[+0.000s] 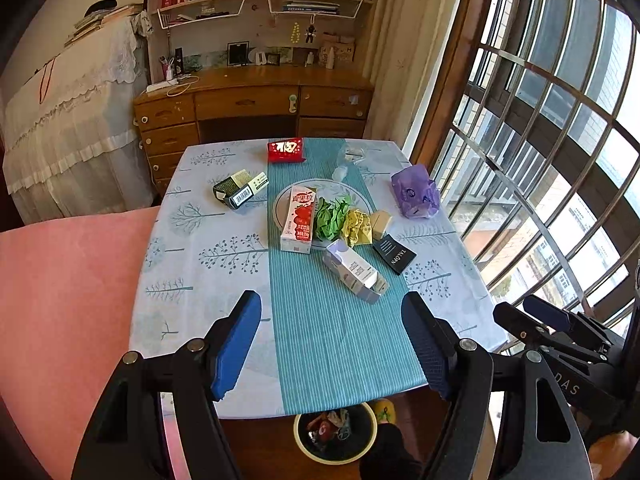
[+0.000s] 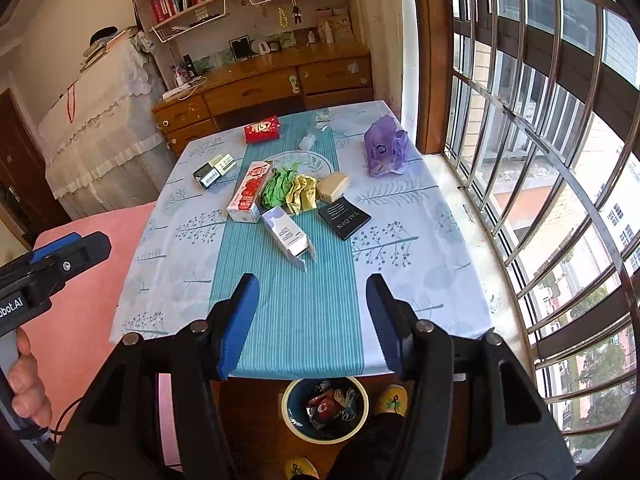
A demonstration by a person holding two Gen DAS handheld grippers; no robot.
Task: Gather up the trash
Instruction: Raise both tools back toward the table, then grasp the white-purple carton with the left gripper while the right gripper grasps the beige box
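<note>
A square table [image 1: 192,240] draped in a pale cloth printed with trees, with a teal striped runner [image 1: 332,320] down its middle, filled most of both views. On the floor below its near edge stood a round waste bin [image 2: 289,420] with a pale rim and dark inside, already holding crumpled wrappers.

The left gripper [image 1: 332,340], black with blue pads, hung above the near end of the runner with its jaws spread apart and nothing between them. The right gripper [image 2: 312,316] hung beside it in the same way, jaws parted and empty.

The trash lay spread over the far half of the table. A crumpled purple plastic bag [image 1: 416,192] sat near the window side. A white and red juice carton [image 1: 298,220] lay across the rim of a round patterned plate [image 1: 356,200], with crumpled green paper [image 1: 332,218] and crumpled yellow paper [image 1: 356,226] just beside it. A white and lilac carton box [image 1: 354,270], opened at one end, lay on the runner nearest the grippers. A flat red box [image 1: 286,150] rested at the far end of the runner, and a dark green and white small box [image 1: 240,190] lay on the left. A black card [image 1: 394,256] and a tan paper piece [image 1: 380,224] lay right of the plate.
</note>
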